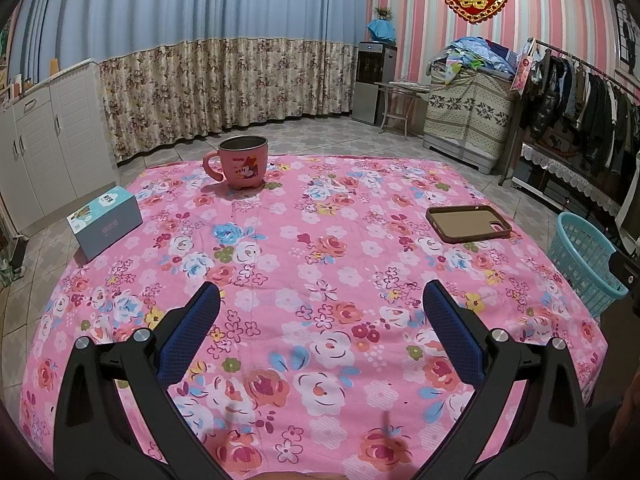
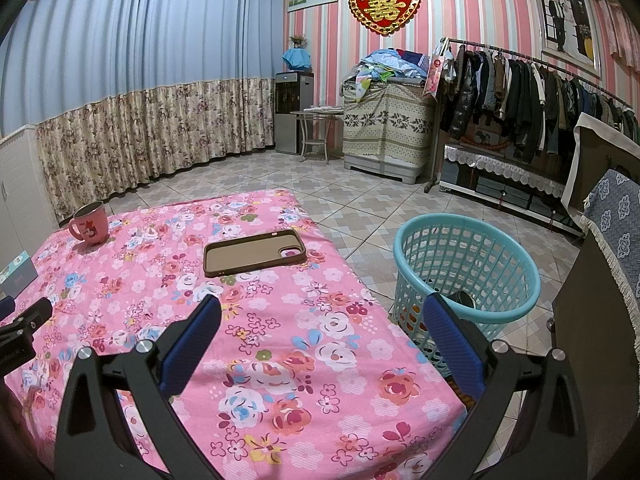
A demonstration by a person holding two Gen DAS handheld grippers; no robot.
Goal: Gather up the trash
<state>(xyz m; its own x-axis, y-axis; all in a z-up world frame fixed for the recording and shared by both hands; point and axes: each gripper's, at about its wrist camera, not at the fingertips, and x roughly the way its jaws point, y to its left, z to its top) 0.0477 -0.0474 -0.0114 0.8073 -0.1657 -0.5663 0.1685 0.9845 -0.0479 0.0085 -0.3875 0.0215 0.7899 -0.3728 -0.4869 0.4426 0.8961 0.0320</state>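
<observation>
A teal plastic basket (image 2: 466, 276) stands on the floor just off the table's right edge, with a dark object and bits of colour lying in its bottom; its rim (image 1: 584, 256) also shows in the left wrist view. My left gripper (image 1: 320, 300) hangs open over the pink floral tablecloth (image 1: 320, 240), with nothing between its blue pads. My right gripper (image 2: 320, 312) is open too, above the table's right front corner; its right finger (image 2: 452, 332) overlaps the basket in the picture. No loose trash shows on the cloth.
On the table lie a brown phone case (image 1: 468, 223) at the right, a pink mug (image 1: 240, 166) at the far side and a light blue box (image 1: 105, 220) at the left edge. A dark cabinet (image 2: 596, 320) stands right of the basket. Tiled floor lies beyond.
</observation>
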